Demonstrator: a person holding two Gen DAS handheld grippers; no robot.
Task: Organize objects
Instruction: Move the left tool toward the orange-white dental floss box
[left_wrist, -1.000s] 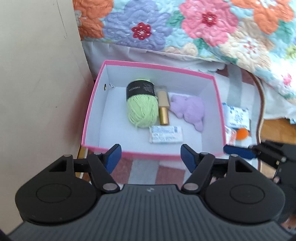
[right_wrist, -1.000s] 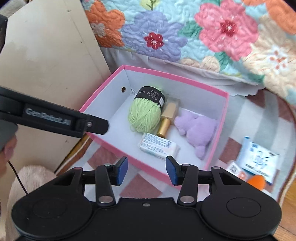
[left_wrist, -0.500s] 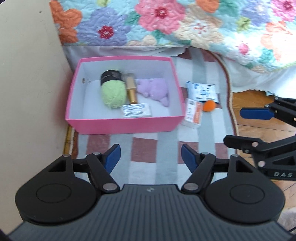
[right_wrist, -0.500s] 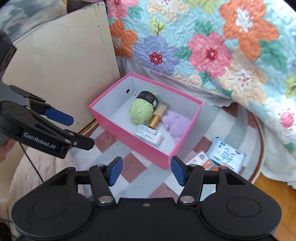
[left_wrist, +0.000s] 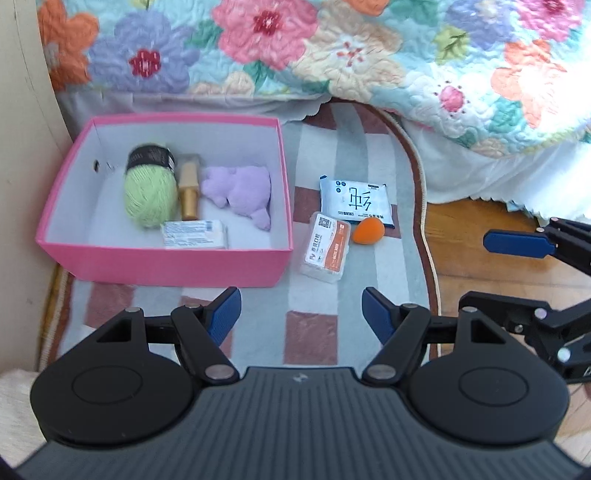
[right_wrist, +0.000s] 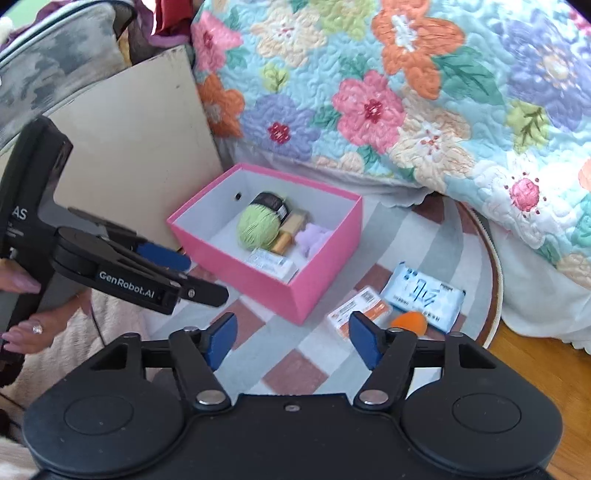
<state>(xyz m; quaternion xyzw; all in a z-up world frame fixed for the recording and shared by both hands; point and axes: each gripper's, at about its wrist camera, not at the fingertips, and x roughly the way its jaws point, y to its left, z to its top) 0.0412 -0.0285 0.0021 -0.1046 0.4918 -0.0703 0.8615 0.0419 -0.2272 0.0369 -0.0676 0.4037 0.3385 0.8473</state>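
Note:
A pink box (left_wrist: 166, 264) (right_wrist: 325, 280) sits on the striped rug and holds a green yarn ball (left_wrist: 149, 195) (right_wrist: 257, 225), a gold bottle (left_wrist: 189, 192), a lilac plush (left_wrist: 242, 192) and a white packet (left_wrist: 194, 238). Right of the box lie an orange-and-white case (left_wrist: 325, 251) (right_wrist: 360, 308), an orange sponge (left_wrist: 368, 229) (right_wrist: 409, 322) and a wipes pack (left_wrist: 356, 199) (right_wrist: 424, 293). My left gripper (left_wrist: 301, 317) hovers open over the rug in front of the box, nothing between its fingers. My right gripper (right_wrist: 291, 338) is back from the box, its jaws opening and empty.
A floral quilt (left_wrist: 332, 48) hangs over the bed behind the box. A beige panel (right_wrist: 136, 147) stands left of the box. Wooden floor (left_wrist: 480, 258) shows beyond the rug's right edge. A person's hand (right_wrist: 22, 325) holds the left gripper's handle.
Both grippers have pulled back from the box, so more rug and the loose items now show. The right gripper's fingers have spread wider.

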